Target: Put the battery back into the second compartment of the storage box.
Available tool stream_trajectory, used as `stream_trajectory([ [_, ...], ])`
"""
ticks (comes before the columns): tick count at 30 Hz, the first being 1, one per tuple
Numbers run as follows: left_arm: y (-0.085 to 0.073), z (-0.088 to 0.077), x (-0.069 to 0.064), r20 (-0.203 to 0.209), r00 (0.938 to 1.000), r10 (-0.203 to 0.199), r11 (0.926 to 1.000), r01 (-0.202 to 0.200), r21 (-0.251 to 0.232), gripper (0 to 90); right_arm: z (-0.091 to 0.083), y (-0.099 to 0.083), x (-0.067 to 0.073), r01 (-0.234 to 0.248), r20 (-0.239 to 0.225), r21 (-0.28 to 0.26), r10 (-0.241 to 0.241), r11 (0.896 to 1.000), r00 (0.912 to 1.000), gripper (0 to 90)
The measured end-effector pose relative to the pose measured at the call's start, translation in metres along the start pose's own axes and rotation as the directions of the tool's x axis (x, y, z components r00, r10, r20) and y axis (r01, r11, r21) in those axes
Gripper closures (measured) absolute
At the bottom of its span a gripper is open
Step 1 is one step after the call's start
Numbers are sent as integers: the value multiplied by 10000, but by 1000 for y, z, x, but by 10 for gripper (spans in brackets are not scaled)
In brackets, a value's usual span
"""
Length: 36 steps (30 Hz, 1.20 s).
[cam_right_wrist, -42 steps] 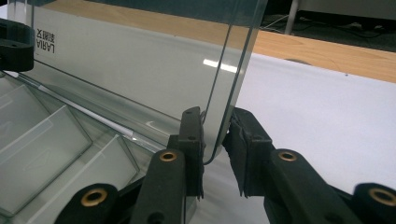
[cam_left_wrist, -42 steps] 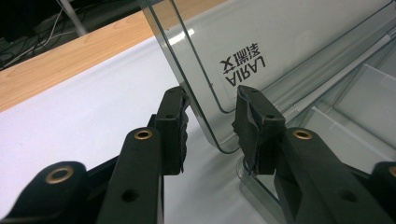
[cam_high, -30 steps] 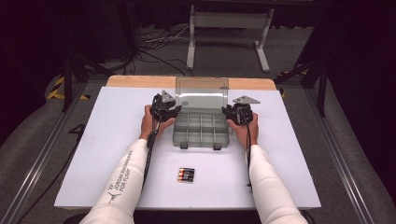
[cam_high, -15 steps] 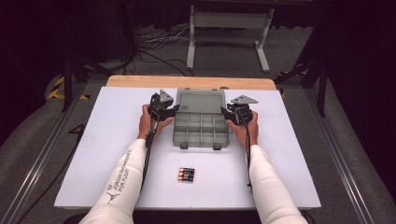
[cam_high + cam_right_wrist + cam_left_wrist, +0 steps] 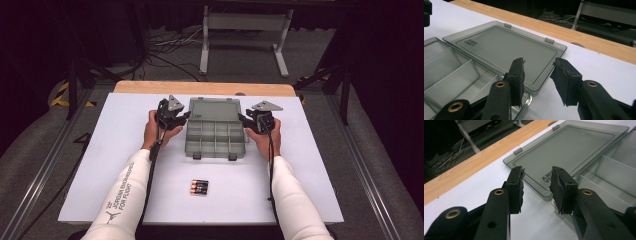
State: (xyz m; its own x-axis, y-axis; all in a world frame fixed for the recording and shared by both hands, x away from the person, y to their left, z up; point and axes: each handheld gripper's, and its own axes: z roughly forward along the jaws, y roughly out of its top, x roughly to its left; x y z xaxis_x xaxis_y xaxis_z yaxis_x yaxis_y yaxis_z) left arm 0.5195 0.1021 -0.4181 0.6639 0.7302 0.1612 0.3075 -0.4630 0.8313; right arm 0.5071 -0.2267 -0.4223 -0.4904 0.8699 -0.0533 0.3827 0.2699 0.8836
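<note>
Organiser: clear smoke-grey plastic compartment box (image 5: 215, 140), at the middle of the white desk (image 5: 110, 165), its tray divided by clear partitions.
Lid: flat grey transparent lid (image 5: 214, 109), folded fully back and lying flat on the desk behind the tray, 2 latch tabs along its far edge; small printed label near 1 corner.
Left gripper (image 5: 182, 117): black, held in the left hand (image 5: 152, 132), just beside the box's left side near the hinge line; jaws spread, nothing pinched between them. In the left gripper view (image 5: 536, 191) the lid's corner lies beyond the gap.
Right gripper (image 5: 243, 120): black, held in the right hand (image 5: 267, 140), just beside the box's right side; jaws have just been opening and stand spread, with nothing between them. In the right gripper view (image 5: 537, 80) the lid's corner lies past the jaws, untouched.
Batteries: small pack of 3 black-and-orange cells (image 5: 199, 187), on the desk in front of the box, well apart from both grippers.
Desk edge: light wooden strip (image 5: 205, 88) along the far side.
</note>
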Motion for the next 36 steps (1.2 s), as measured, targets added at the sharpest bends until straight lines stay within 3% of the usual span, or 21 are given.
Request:
stream_trajectory([
  [6,-2,-17,-2,207,9988,451,9986,-445,-270,609,-8,1,3,245,-128,-109,-246,9996,9996,512],
  [14,-14,-38,-1,288,9975,653,9961,-634,-609,581,-19,-3,9,321,-417,-408,-338,9987,9986,379],
  [22,-27,-54,-3,226,9954,927,9926,-905,-814,539,-24,-7,16,495,-350,-384,-508,9980,9981,231],
  [27,-33,-61,-6,406,9936,1051,9902,-1007,-970,457,-32,-10,22,805,-513,-458,-829,9957,9952,170],
  [32,-36,-68,-9,307,9916,1256,9856,-1211,-1181,384,-40,-13,25,821,-803,-653,-873,9945,9929,156],
  [36,-38,-72,-14,464,9898,1349,9817,-1272,-1417,307,-48,-14,27,953,-993,-694,-1019,9930,9898,134],
])
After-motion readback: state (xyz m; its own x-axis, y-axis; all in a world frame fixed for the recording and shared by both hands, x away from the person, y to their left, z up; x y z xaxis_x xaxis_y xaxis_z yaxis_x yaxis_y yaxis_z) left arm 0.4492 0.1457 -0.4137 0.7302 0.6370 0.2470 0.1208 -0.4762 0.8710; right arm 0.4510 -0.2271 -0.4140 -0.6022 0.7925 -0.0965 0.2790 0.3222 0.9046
